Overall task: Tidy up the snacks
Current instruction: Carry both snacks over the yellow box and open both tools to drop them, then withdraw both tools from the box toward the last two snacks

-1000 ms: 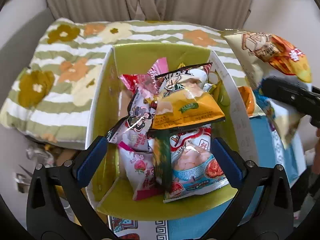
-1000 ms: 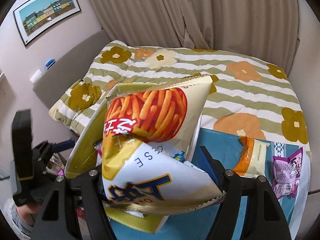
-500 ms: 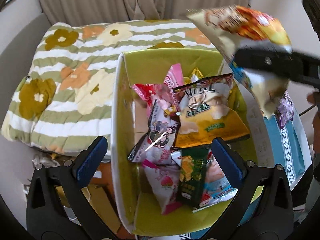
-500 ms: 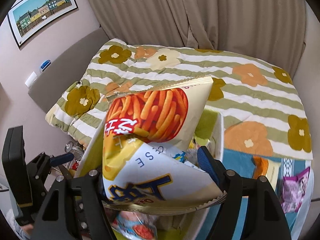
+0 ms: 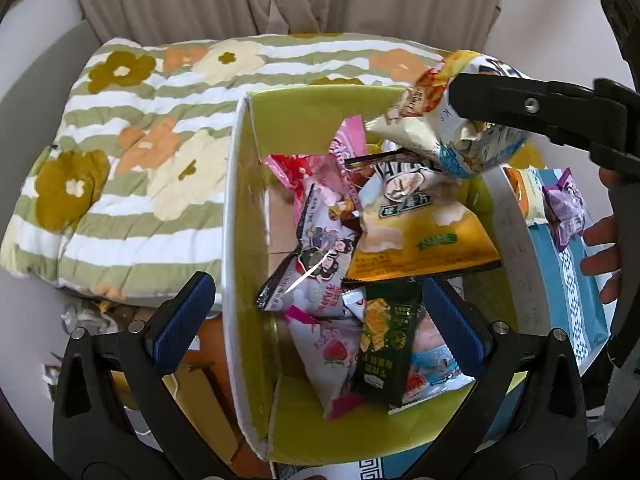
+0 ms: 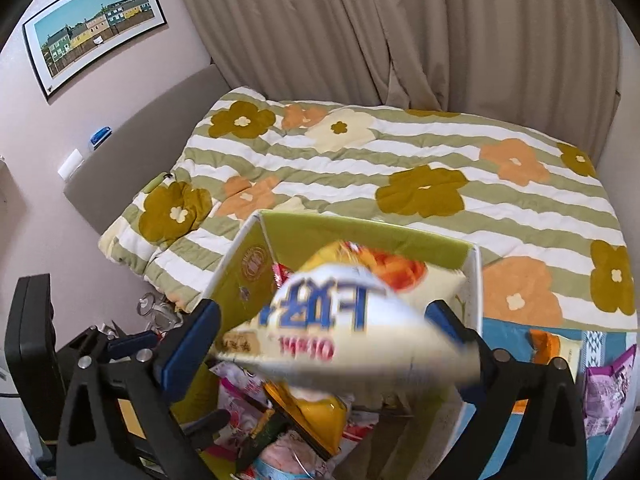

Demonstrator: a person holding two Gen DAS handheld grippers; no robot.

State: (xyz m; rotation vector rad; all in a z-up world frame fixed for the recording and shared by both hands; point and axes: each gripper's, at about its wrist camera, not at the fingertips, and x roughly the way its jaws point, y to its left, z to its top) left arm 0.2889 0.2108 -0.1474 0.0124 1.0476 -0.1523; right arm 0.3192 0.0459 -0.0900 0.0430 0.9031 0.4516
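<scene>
Both grippers over green box. Left gripper jaws wide, empty. Right gripper jaws just opened wide; chip bag blurred between them, pads clear, above snack packets. Floral quilt beyond.

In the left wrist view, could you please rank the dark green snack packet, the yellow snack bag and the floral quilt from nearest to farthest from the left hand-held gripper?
From the left hand-held gripper:
1. Dark green snack packet, in the box, lying just inside the right finger.
2. Yellow snack bag, further up in the middle of the box.
3. Floral quilt, beyond the box's far wall and to its left.
</scene>
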